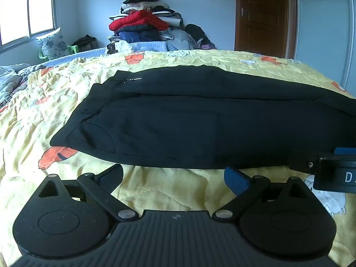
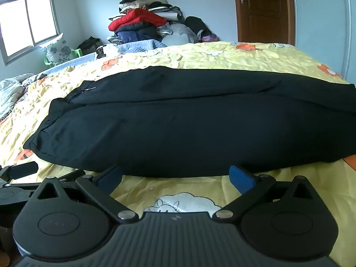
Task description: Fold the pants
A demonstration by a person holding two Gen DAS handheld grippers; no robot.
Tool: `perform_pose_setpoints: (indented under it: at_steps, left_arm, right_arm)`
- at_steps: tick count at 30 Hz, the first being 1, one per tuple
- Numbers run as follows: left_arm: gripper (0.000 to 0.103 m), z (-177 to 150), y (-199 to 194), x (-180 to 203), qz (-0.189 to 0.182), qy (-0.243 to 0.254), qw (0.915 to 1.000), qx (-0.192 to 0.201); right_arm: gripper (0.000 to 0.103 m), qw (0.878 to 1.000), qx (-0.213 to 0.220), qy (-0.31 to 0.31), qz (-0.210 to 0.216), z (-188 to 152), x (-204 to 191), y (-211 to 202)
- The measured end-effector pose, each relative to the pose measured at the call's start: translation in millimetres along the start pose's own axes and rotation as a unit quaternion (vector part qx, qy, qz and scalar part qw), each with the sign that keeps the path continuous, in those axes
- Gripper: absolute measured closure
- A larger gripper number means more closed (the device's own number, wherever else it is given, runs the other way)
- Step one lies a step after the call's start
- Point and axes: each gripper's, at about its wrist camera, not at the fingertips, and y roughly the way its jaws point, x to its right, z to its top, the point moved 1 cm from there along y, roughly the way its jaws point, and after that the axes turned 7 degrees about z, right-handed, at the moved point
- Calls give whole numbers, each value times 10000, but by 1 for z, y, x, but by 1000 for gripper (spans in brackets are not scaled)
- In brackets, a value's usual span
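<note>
1. Left wrist view: blue-padded fingers [image 1: 235, 179] of the left gripper [image 1: 174, 178] spread wide, released, gripping nothing, poised just short of the near edge of the pants [image 1: 200, 120].
2. Black pants laid flat across the yellow quilt [image 1: 66, 89], folded lengthwise with 1 leg over the other, waistband at the left, zipper pull [image 1: 133, 79] glinting near the far left corner, legs running off to the right.
3. At the right edge, part of the right gripper [image 1: 333, 169] just beside the pants' near edge.
4. Beyond the bed: heap of clothes [image 1: 144, 26] against the wall, window [image 1: 24, 11] at left, wooden door [image 1: 264, 15] at right.
5. Right wrist view: blue fingers [image 2: 241, 179] of the right gripper [image 2: 175, 178] likewise parted wide, clasping nothing, tips close to the pants' [image 2: 189, 122] near edge, yellow quilt [image 2: 244, 57] bare between them.
6. Pants stretched fully across this view, waistband at left, leg ends at right.
7. Left gripper [image 2: 17, 173] partly seen at the far left edge, low, near the waistband corner.
</note>
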Motion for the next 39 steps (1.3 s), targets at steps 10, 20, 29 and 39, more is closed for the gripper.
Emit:
perform_pose_setpoints:
  at_steps: [10, 20, 29, 39]
  left_arm:
    - [5, -2, 1, -3, 31, -18, 10000, 4]
    - [5, -3, 1, -2, 26, 2, 10000, -5]
    - [4, -3, 1, -2, 31, 0, 10000, -5]
    - [4, -4, 3, -4, 53, -11, 10000, -40]
  right_arm:
    - [0, 10000, -45, 2, -19, -1, 0, 1]
    - [0, 10000, -81, 31, -4, 0, 2, 2]
    - [0, 10000, -79, 37, -6, -1, 2, 2]
    - [0, 10000, -25, 19, -13, -1, 0, 4]
